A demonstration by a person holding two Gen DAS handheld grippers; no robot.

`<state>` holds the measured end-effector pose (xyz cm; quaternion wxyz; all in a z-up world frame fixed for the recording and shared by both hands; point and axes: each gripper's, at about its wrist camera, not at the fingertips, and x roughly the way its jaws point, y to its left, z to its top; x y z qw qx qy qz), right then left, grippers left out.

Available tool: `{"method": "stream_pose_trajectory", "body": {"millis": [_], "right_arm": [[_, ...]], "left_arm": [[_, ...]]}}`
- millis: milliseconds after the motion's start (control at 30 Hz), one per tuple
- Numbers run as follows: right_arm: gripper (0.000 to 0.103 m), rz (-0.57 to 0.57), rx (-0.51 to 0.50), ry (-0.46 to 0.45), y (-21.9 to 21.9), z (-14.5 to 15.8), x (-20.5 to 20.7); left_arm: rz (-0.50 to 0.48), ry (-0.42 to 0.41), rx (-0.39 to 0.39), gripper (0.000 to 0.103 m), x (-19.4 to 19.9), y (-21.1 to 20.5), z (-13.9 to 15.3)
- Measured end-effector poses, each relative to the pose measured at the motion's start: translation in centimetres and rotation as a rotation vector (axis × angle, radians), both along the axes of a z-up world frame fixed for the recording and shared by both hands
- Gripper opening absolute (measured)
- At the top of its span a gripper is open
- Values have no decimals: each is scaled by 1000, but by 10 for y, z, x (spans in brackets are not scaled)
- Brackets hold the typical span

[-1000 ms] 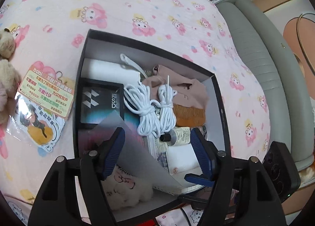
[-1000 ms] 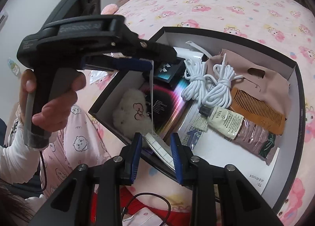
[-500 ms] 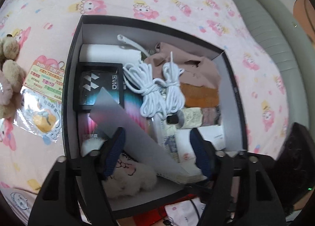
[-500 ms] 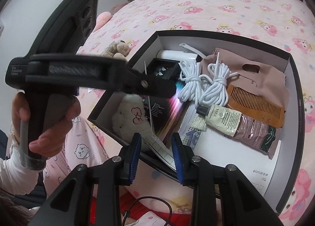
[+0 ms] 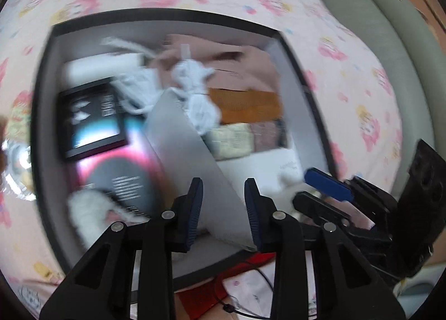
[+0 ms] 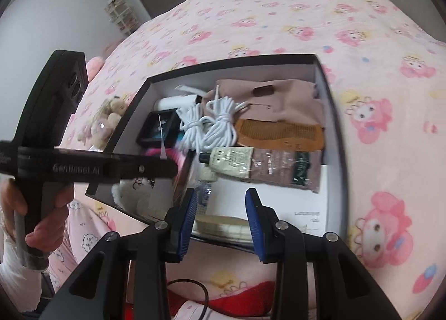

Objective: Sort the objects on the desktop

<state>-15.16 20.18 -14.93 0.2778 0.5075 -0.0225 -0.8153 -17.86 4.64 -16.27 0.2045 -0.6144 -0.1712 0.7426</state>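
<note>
A black box (image 5: 41, 102) (image 6: 337, 130) lies on the pink bedspread and holds several items: white cords (image 6: 211, 130), a brown comb (image 6: 278, 134), a tube (image 6: 231, 159), a black SSD case (image 5: 92, 116), a white plush (image 5: 86, 211). My left gripper (image 5: 223, 208) has its fingers narrowed around a translucent grey sheet (image 5: 192, 158) that stands up over the box; this view is blurred. In the right wrist view the left gripper (image 6: 92, 168) shows side-on with the sheet's edge (image 6: 161, 141) in it. My right gripper (image 6: 221, 219) is open and empty above the box's near edge.
A plush bear (image 6: 107, 119) lies on the bedspread left of the box. A grey upholstered bed frame (image 5: 390, 49) runs along the right. A red cloth and a black cable (image 6: 195, 292) lie below the box's near edge.
My left gripper's fingers have closed in on the grey sheet and moved in over the box. My right gripper has opened, let go of the sheet, and drawn to the right.
</note>
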Motion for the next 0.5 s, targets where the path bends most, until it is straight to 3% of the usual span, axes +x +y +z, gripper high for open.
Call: {"method": "stream_pose_trajectory", "body": {"millis": [100,133,200,433,467,500], "right_arm": [[32,-33,9,5,13,5,4],[32,-45,25,11,16,6,5],[32,-54,44,12,21,8,8],[32,-24,50,2,19,3,9],[32,-21,50,-1,18,2,8],[32,-18,52,-3,16,0,7]], "left_arm": [[-75,5,0,35,-4,14,1],[-89,-7,23,42,-5,15,0],[-87,-20,55,45,-6,10,-2],[149,-45,-96,54,-23,-18,-15],[150,-47,-115,53,-24,-17,-18],[143,-43,-105,42,-24,-14,-18]]}}
